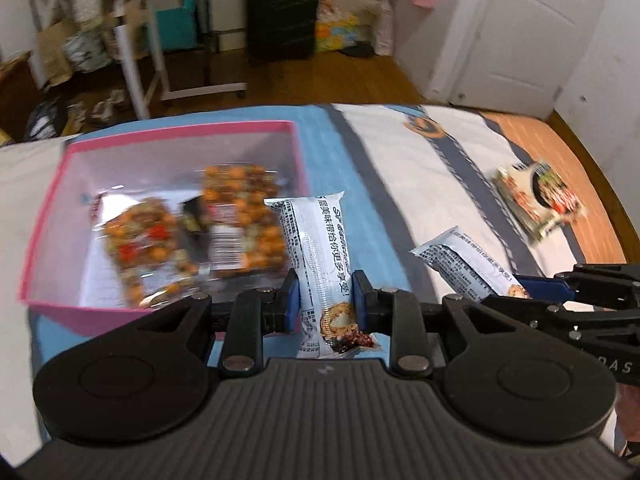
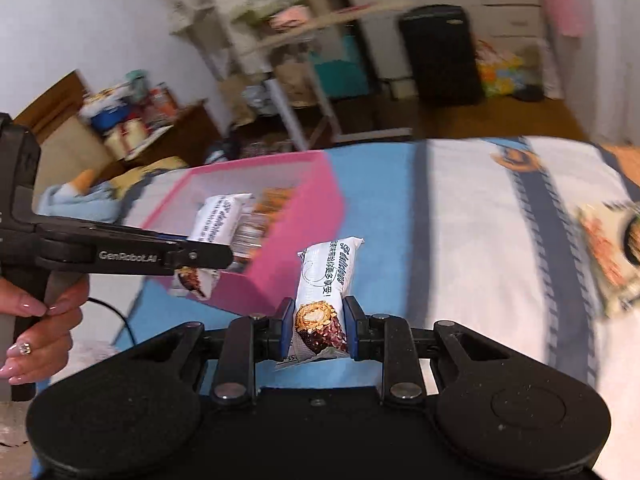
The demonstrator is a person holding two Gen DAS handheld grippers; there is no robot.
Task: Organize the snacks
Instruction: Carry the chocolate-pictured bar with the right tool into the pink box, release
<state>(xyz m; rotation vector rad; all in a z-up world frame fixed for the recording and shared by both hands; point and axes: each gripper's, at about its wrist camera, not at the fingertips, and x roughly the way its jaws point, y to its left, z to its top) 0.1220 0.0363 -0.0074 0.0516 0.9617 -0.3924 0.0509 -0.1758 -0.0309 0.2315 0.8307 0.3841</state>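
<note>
Snacks: two white wafer bars are in hand, one per hand-held gripper, both carried above the bed [image 1: 420,160] toward the pink box [image 1: 44,240]. The left hand-held gripper [image 1: 325,300] is clenched on the left bar [image 1: 320,248], blue pads pressing its lower half; the right hand-held gripper [image 2: 316,328] grasps the right bar [image 2: 326,280] likewise, near its printed end. The box already contains two clear packets of orange nut mix [image 1: 240,220]. A flat printed packet [image 1: 536,196] lies well apart on the bed's orange stripe, not yet collected. Recommended: bring each bar fully over the box opening, clear of the near wall, lower it beside the packets and only then release; take the two in turn so the grippers do not collide. Each bar is a slim pillow-pack with crimped ends, black text and a chocolate wafer picture; the film looks slippery and easily crushed.
</note>
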